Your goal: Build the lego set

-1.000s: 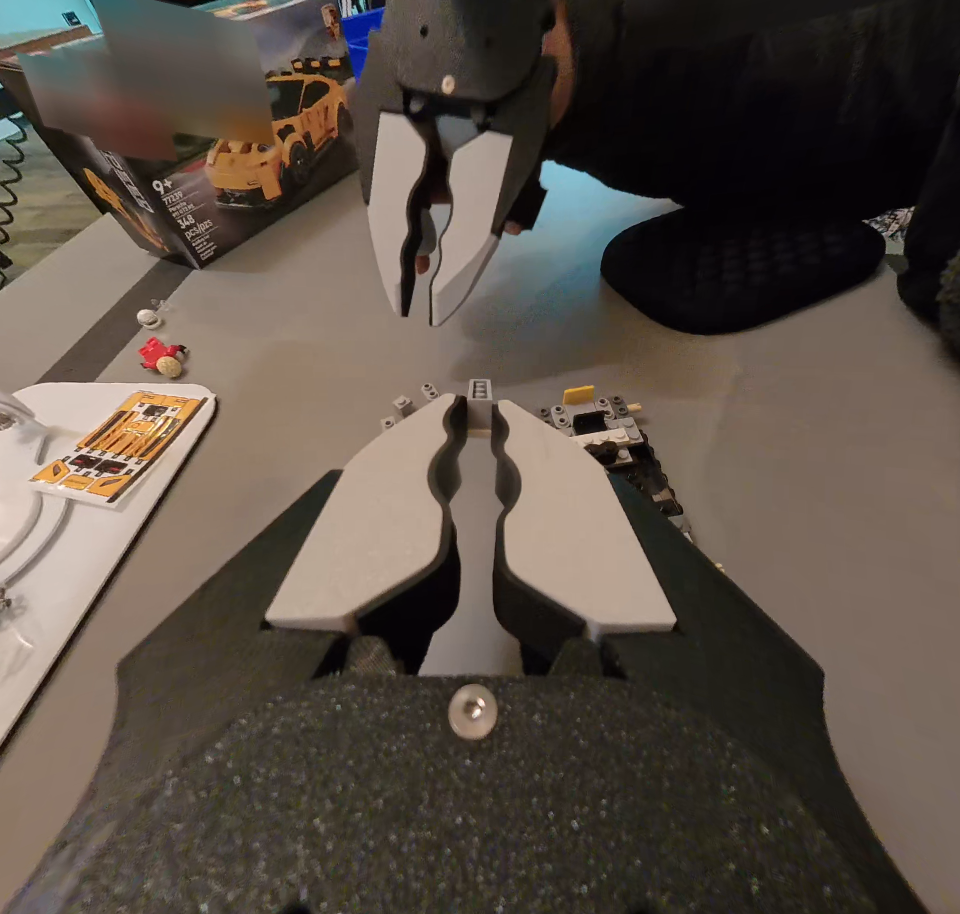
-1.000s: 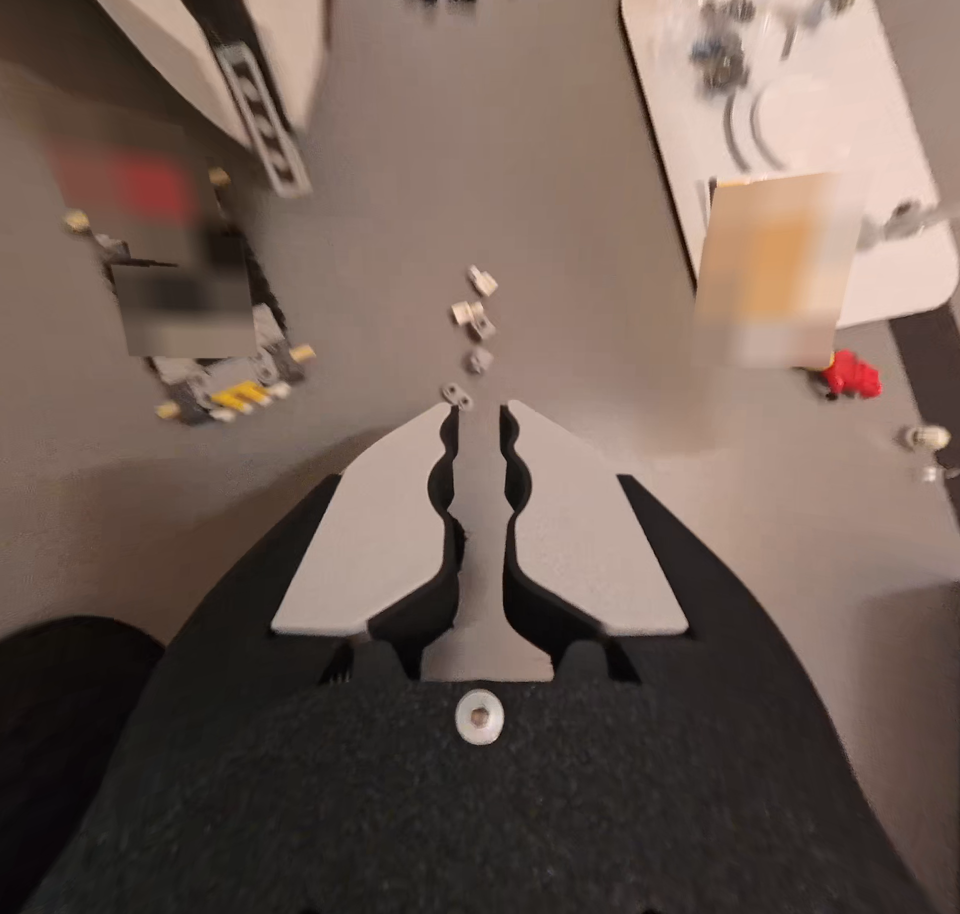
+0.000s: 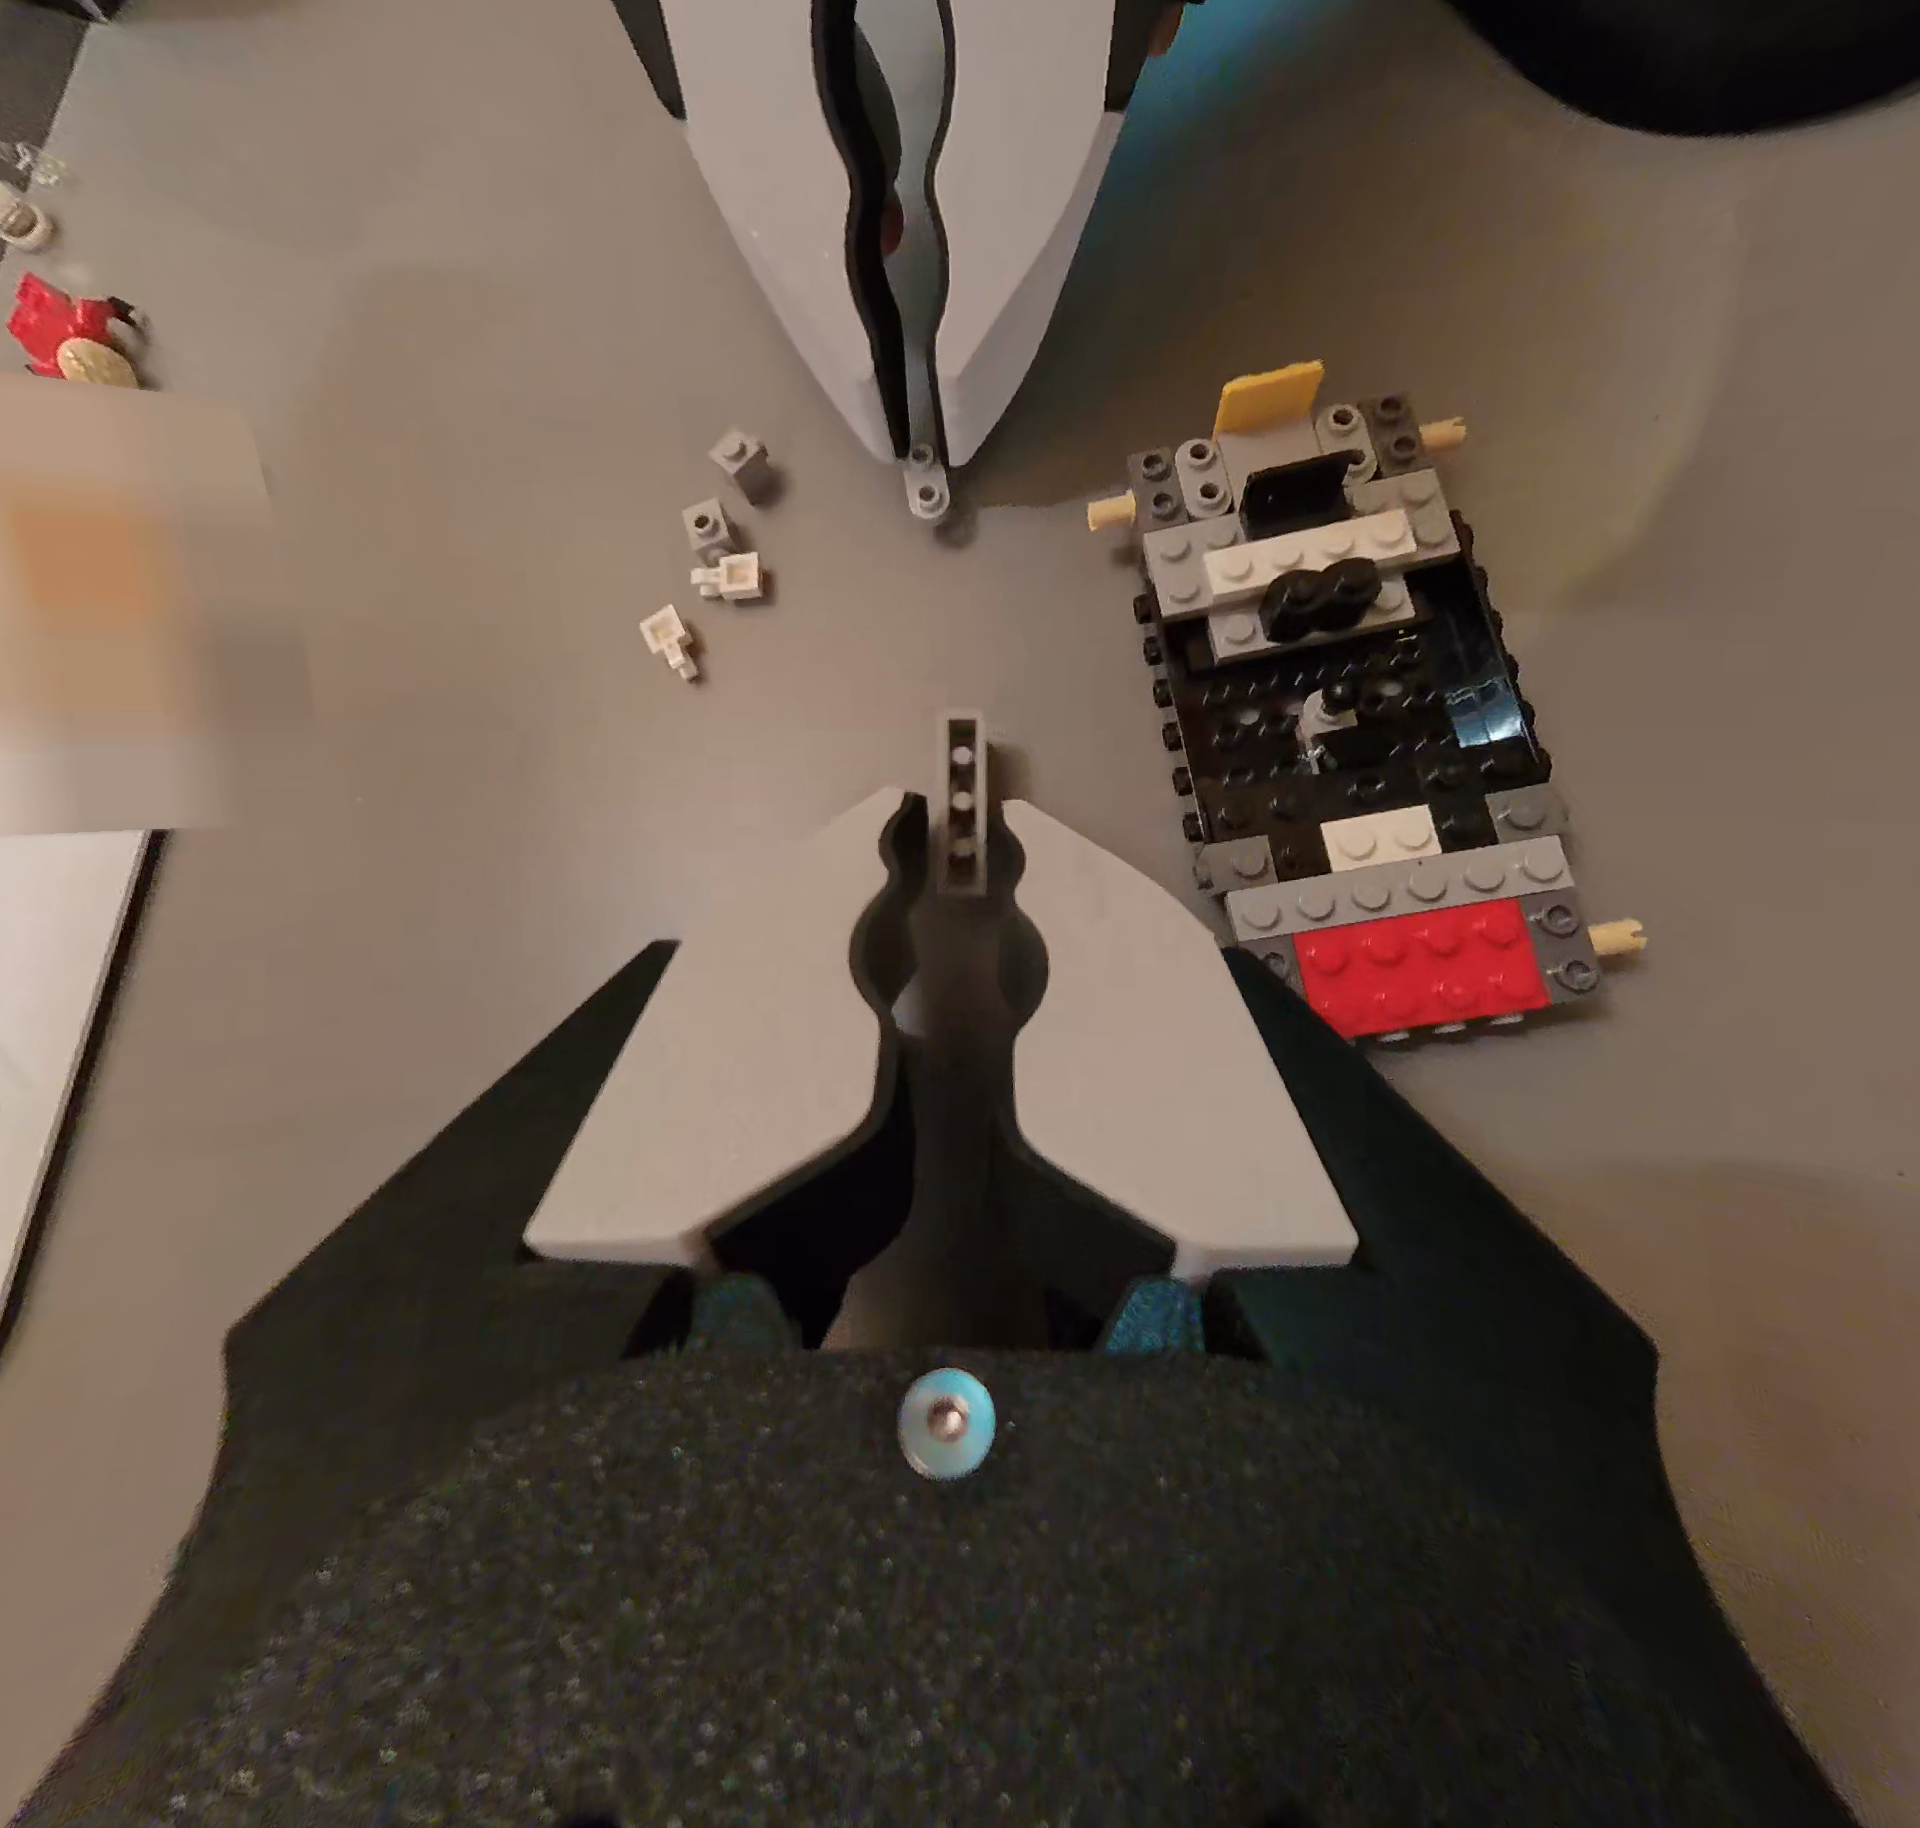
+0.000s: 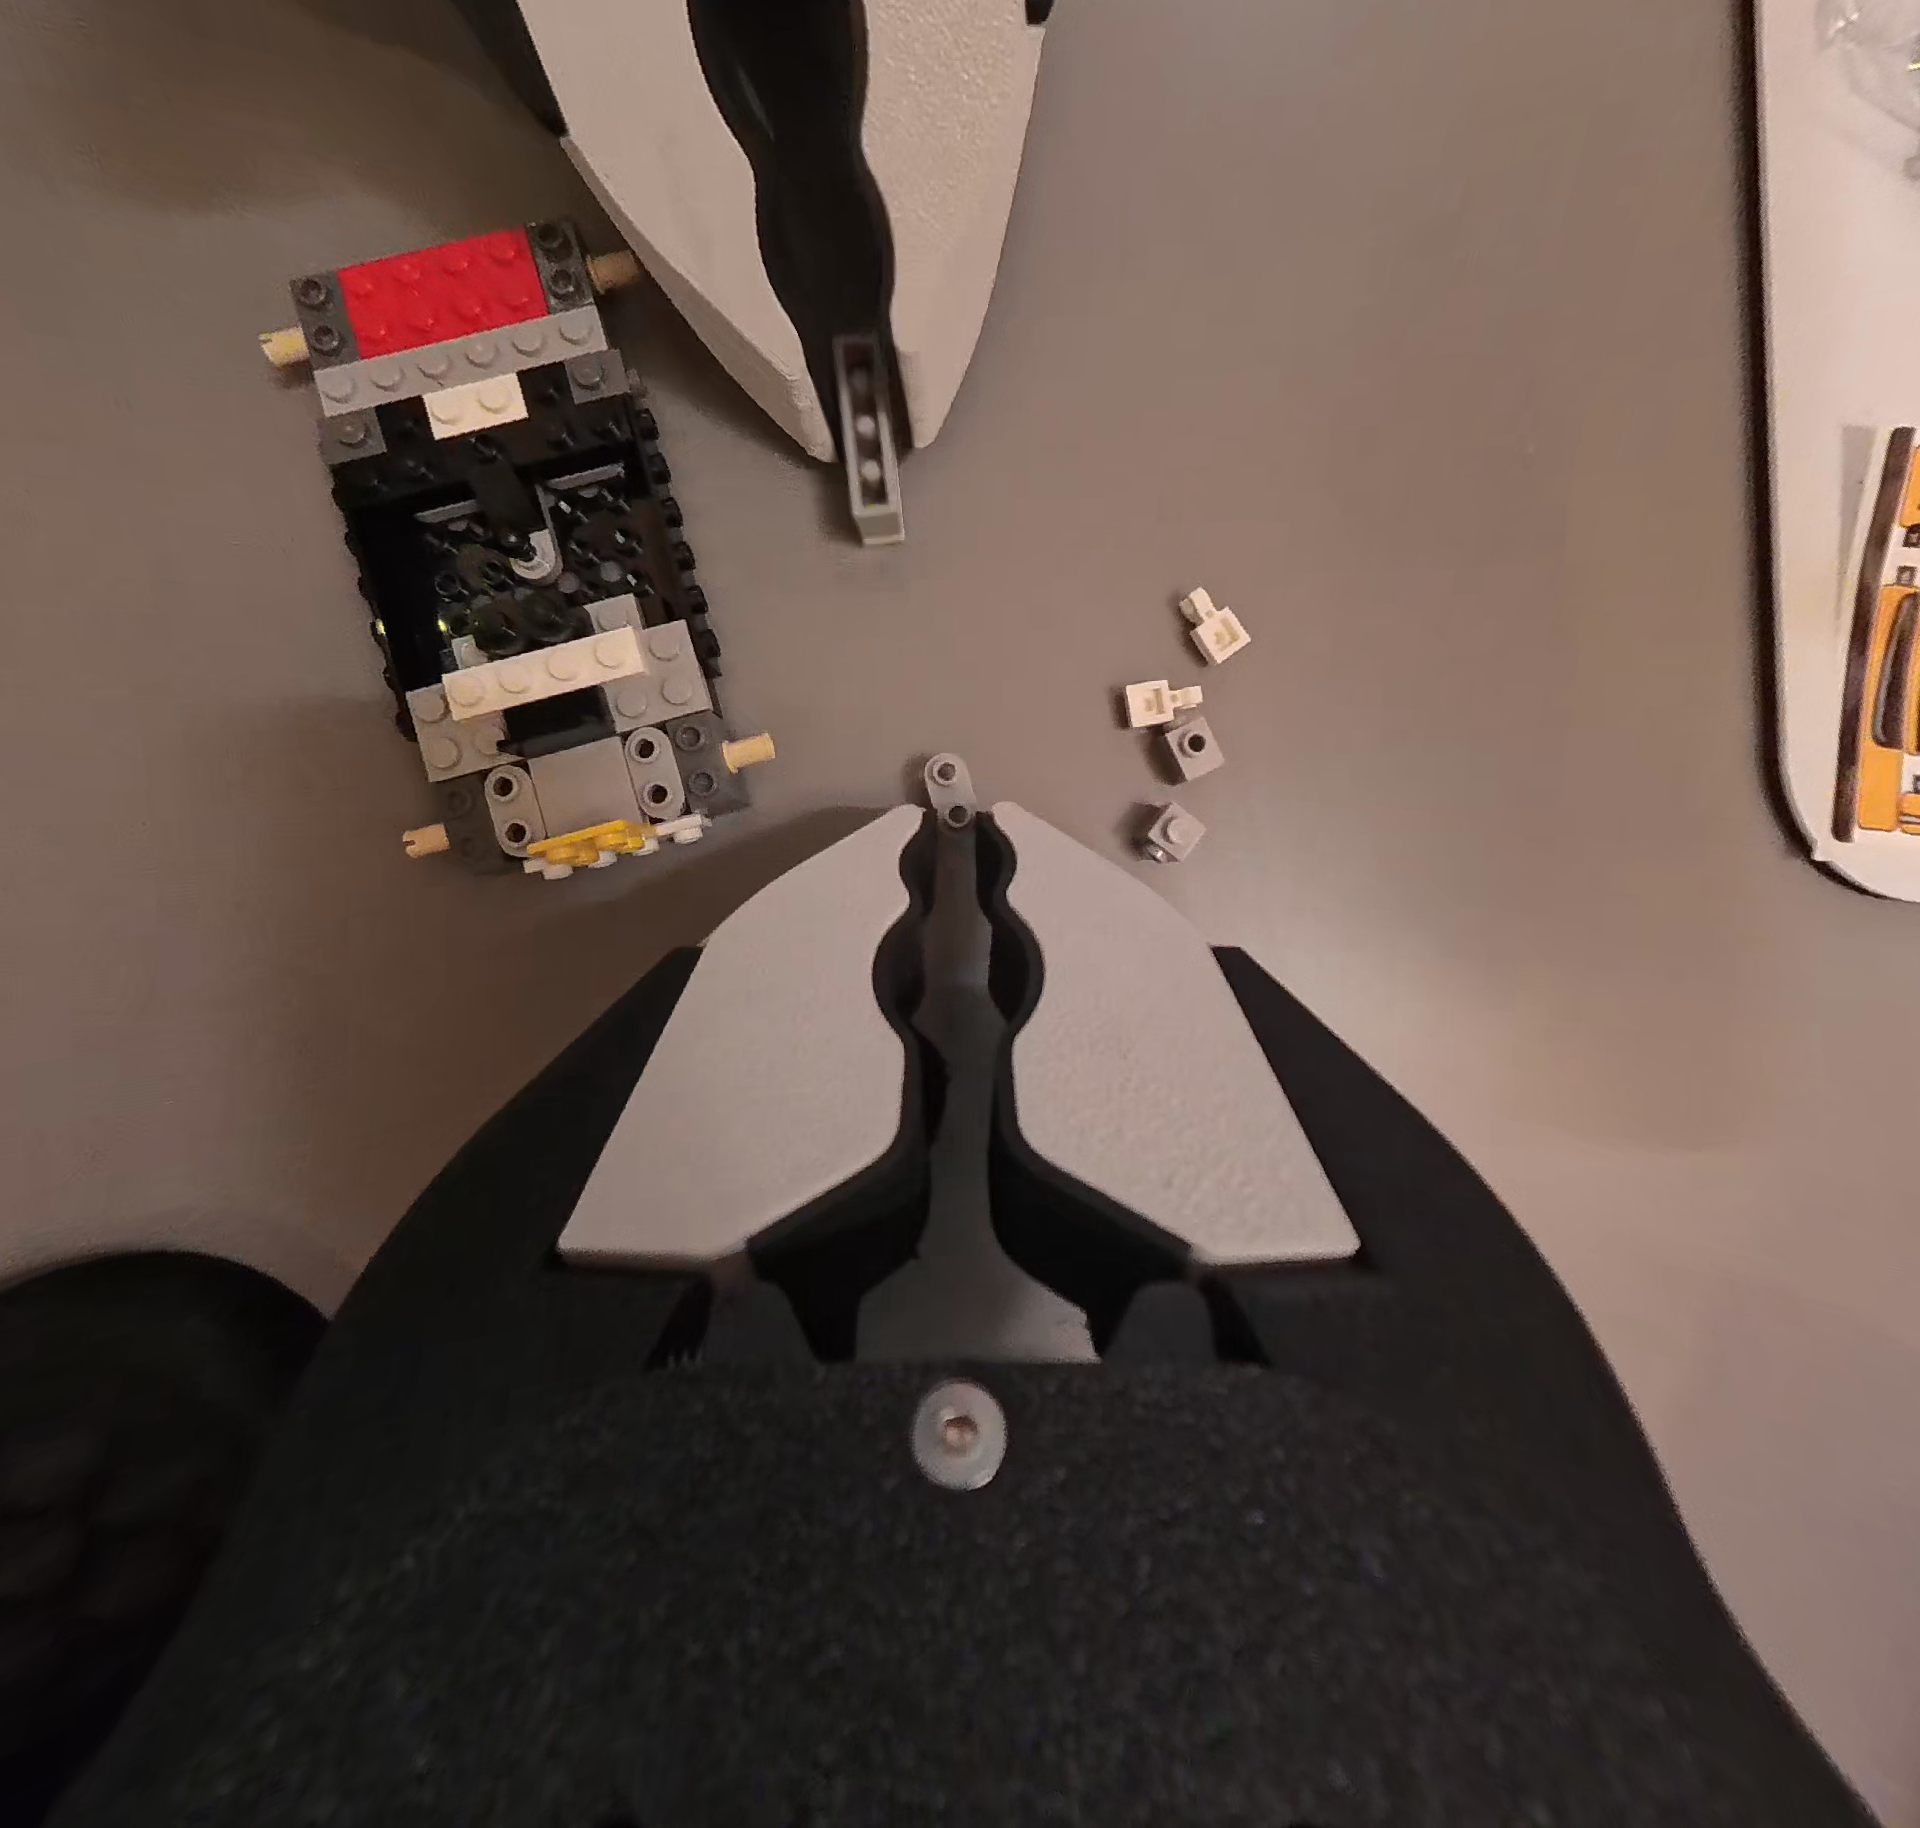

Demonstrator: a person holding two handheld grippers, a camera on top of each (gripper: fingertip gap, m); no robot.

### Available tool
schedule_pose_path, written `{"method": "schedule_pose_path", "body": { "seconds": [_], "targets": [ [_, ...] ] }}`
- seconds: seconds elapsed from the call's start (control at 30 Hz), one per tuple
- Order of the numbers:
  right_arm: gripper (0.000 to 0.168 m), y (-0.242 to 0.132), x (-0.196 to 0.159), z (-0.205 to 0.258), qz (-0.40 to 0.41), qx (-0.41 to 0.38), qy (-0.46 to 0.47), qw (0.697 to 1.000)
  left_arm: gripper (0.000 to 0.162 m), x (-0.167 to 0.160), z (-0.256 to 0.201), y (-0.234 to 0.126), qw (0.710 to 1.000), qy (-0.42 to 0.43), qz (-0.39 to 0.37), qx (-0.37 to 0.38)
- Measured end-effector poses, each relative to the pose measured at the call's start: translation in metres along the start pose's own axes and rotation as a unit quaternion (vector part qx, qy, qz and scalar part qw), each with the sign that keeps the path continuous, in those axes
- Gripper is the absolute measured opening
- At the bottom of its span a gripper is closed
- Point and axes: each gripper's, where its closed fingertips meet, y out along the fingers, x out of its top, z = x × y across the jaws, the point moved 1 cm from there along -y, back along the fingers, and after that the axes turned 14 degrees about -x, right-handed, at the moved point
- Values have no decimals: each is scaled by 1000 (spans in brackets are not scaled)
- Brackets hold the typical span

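Lego car chassis [image 3: 1351, 729], part-built with a red plate at one end, lies flat on grey table [image 3: 520, 947]. Left gripper [image 3: 961, 822] pinches a long grey brick [image 3: 964, 802] at its fingertips, jaws nearly closed on it. Right gripper [image 4: 958, 817], jaws narrow, grips a small grey two-stud plate [image 4: 951, 791]. Four loose small pieces [image 3: 717, 552] sit beside the tips, opposite the chassis.

Grey table [image 3: 416, 220] — black cushion [image 3: 1714, 12]
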Motion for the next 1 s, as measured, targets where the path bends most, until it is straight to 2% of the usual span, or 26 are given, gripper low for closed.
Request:
{"method": "schedule_pose_path", "body": {
  "seconds": [0.13, 0.23, 0.37, 0.53, 0.73, 1.0],
  "targets": [
    [6, -1, 2, 1, -7, 0, 3, 1000, 17, -2, 0, -3, 1000, -7, 5, -4],
    [6, -4, 9, 1, -21, -2, 3, 1000, 28, -2, 2, -10, 1000, -9, 6, -2],
    [6, -18, 38, 7, -90, 1, 7, 996, 21, 34, -6, -30, 995, 1, -103, -16],
    [5, -41, 73, 22, -190, 110, 94, 971, 16, 66, -21, -48, 981, 117, -155, 30],
    [6, -51, 82, 27, -226, 185, 149, 945, 13, 79, -36, -56, 962, 229, -127, 80],
    [5, -47, 78, 30, -218, 207, 157, 941, 12, 72, -41, -48, 951, 287, -56, 99]
  ]
}}
